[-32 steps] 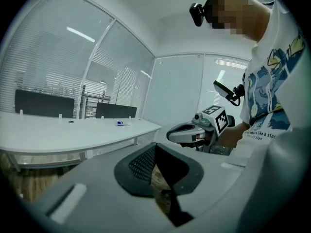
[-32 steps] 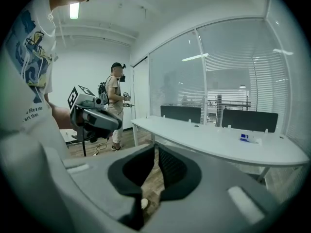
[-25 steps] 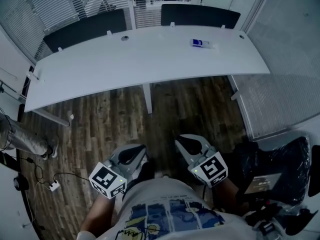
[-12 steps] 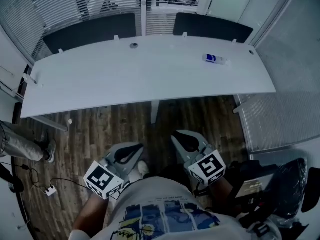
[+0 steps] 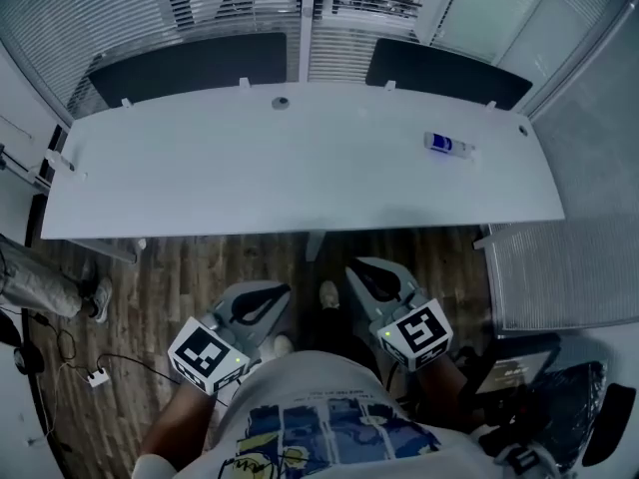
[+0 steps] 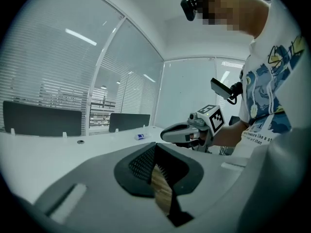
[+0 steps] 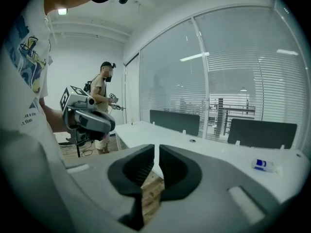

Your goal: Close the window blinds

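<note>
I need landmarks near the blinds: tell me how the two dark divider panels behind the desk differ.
In the head view the left divider panel rises toward the right, while the right divider panel slopes down toward the right. The round cable hole in the desk sits by the left panel's end; the small blue-and-white item lies in front of the right panel. Both are dark, upright and backed by window blinds.
</note>
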`<state>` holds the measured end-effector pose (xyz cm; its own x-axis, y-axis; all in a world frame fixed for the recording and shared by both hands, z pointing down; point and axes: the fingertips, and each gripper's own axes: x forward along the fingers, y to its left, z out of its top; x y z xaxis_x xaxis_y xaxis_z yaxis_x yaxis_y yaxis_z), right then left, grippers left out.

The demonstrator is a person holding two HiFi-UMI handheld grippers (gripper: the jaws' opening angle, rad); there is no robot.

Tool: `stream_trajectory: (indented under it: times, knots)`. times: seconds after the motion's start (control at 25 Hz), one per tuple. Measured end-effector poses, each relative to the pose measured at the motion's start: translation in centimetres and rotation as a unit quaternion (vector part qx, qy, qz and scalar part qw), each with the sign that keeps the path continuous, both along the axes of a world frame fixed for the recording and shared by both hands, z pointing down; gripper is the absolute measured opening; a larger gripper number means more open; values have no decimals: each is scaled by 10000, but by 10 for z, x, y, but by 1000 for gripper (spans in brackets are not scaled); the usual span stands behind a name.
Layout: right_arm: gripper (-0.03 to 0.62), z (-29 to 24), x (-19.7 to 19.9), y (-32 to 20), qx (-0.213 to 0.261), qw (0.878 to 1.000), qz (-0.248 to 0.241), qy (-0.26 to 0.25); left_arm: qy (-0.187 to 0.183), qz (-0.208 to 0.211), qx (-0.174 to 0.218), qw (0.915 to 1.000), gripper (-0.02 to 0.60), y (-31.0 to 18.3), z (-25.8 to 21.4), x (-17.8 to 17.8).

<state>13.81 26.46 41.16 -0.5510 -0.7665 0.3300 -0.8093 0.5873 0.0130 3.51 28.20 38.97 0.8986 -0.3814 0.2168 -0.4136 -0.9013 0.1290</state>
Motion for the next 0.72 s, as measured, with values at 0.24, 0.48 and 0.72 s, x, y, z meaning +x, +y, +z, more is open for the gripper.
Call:
stream_trajectory:
  times: [0.24,0.48,0.72]
  knots:
    - [18,-11,38,-84,129,9996,-243,28,-18,-333,48,9994,5,-73,-12,37]
    - [18,-18,81,-166,279,9980,-551,127,79,-731,117,9972,6,-137,-20,82]
    - [21,-22,94,-236,360,9970,-618,297,197,-1032,63,9944,6,-180,-26,89]
